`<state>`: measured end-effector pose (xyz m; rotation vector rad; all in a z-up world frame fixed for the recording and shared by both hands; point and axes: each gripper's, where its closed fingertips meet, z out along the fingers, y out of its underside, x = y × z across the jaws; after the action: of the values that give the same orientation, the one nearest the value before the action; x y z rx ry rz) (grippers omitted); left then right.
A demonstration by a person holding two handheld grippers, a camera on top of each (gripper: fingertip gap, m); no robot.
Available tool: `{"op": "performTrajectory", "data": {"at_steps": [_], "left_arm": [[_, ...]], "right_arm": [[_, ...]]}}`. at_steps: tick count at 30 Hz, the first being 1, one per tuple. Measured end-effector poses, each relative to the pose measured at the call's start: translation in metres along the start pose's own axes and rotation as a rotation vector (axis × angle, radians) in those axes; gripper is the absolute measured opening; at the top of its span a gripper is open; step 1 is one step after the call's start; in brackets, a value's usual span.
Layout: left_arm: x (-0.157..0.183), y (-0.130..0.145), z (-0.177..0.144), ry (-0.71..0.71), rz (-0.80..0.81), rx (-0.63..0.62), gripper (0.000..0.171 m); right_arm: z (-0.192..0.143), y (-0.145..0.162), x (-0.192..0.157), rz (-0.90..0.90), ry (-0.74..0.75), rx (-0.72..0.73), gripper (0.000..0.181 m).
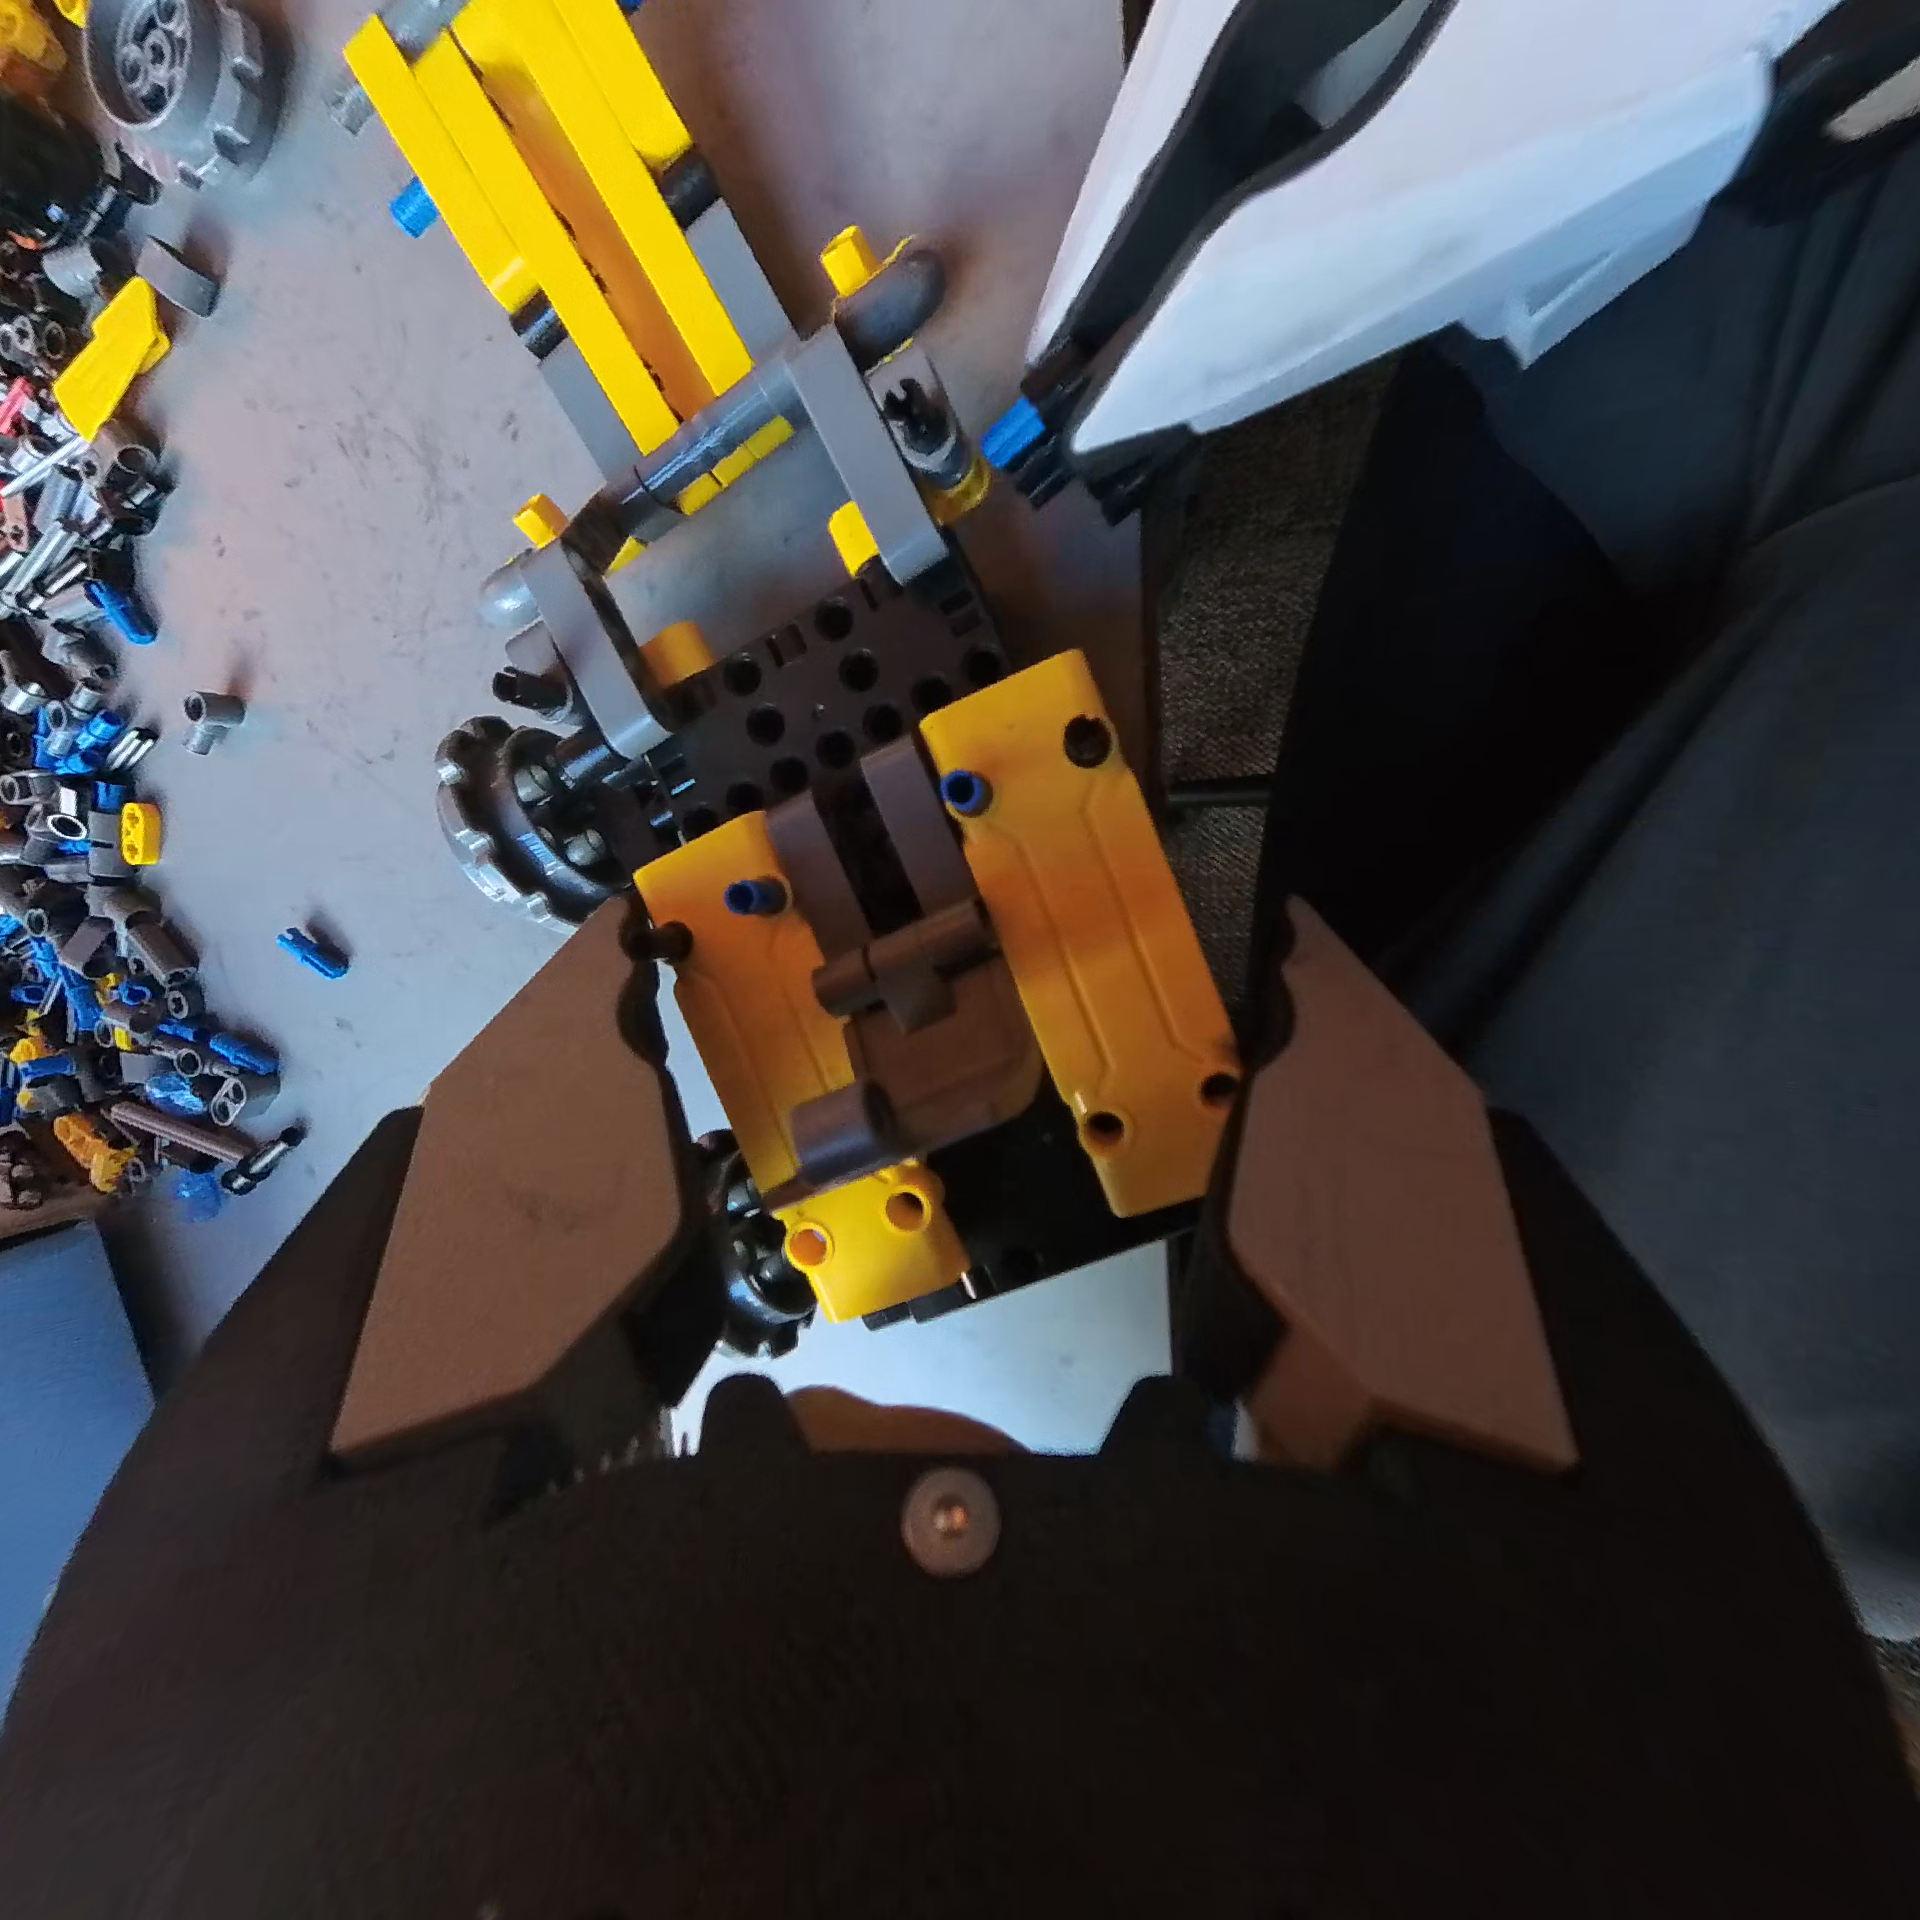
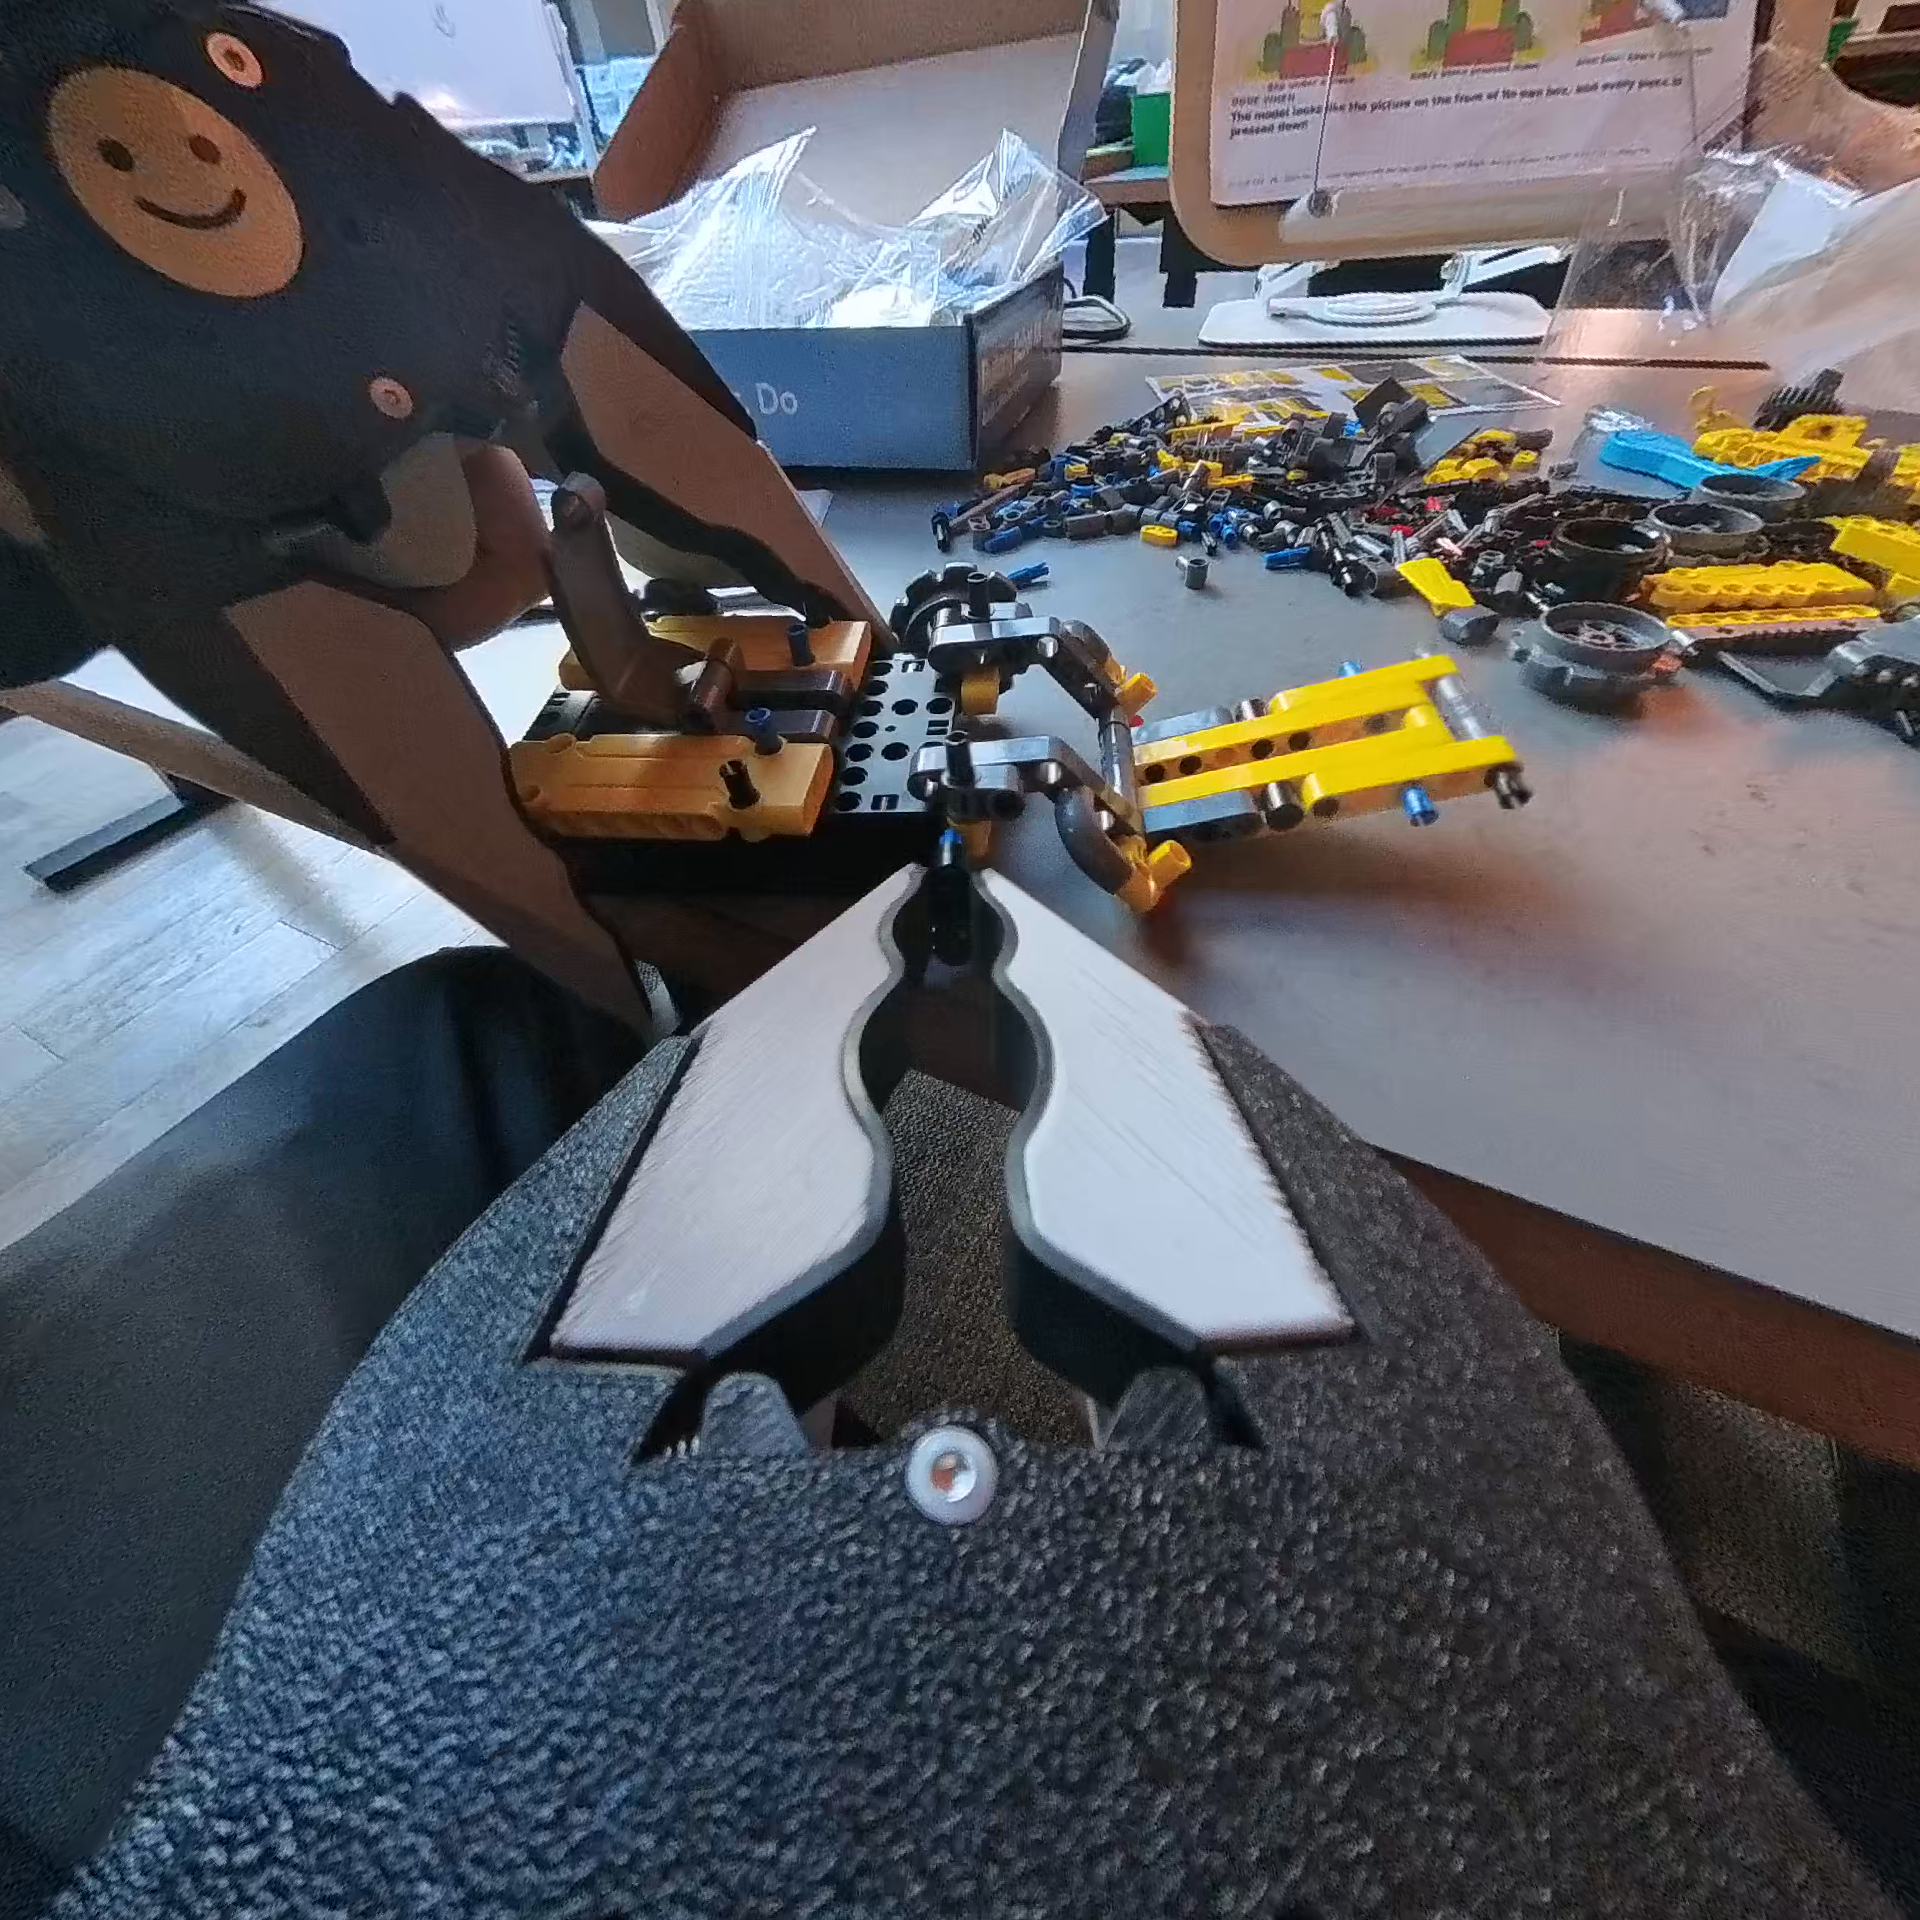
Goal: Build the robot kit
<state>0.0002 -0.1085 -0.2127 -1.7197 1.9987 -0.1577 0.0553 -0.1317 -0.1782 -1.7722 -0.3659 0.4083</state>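
Clamping yellow-and-black brick model (image 1: 925, 935) from both sides: left gripper (image 1: 951, 997), brown fingers (image 1: 540, 1174) pressed against yellow side panels. Model sits at table (image 2: 1455, 1039) edge, yellow boom arm (image 2: 1340, 748) lying flat on top. Right gripper (image 2: 948, 904), white fingers nearly together, pinching small black pin (image 2: 948, 894) just beside model's near side. Loose-parts pile (image 2: 1351, 488) well apart; open cardboard box (image 2: 883, 395) behind.

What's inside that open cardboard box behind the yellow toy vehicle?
The open cardboard box holds crumpled clear plastic bags. Anything beneath them is hidden by the bags and box wall.
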Motion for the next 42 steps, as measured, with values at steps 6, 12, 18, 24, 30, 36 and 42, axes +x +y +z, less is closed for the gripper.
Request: {"op": "performTrajectory", "data": {"at_steps": [6,12,18,24,30,36,42], "left_arm": [[-0.014,0.001,-0.004,-0.011,-0.004,0.022,0.107],[-0.022,-0.005,-0.028,-0.088,-0.039,0.083,0.101],[-0.019,-0.018,-0.074,-0.385,-0.28,0.288,0.061],[0.032,-0.058,-0.087,-0.416,-0.445,0.574,0.039],[0.036,-0.071,-0.081,-0.654,-0.387,0.586,0.009],[0.051,-0.09,-0.06,-0.446,-0.567,0.647,0.033],[0.044,-0.093,-0.066,-0.492,-0.588,0.668,0.018]], "right_arm": [[-0.003,-0.007,-0.003,0.026,-0.044,0.014,0.007],[-0.009,-0.011,-0.01,0.094,-0.136,0.014,0.007],[-0.02,-0.016,-0.012,0.371,-0.297,0.043,0.007],[-0.032,-0.036,-0.015,0.608,-0.485,0.067,0.006],[-0.039,-0.046,-0.02,0.681,-0.504,0.081,0.006],[-0.044,-0.044,-0.023,0.556,-0.4,0.112,0.006],[-0.044,-0.038,-0.031,0.491,-0.362,0.112,0.006]]}}
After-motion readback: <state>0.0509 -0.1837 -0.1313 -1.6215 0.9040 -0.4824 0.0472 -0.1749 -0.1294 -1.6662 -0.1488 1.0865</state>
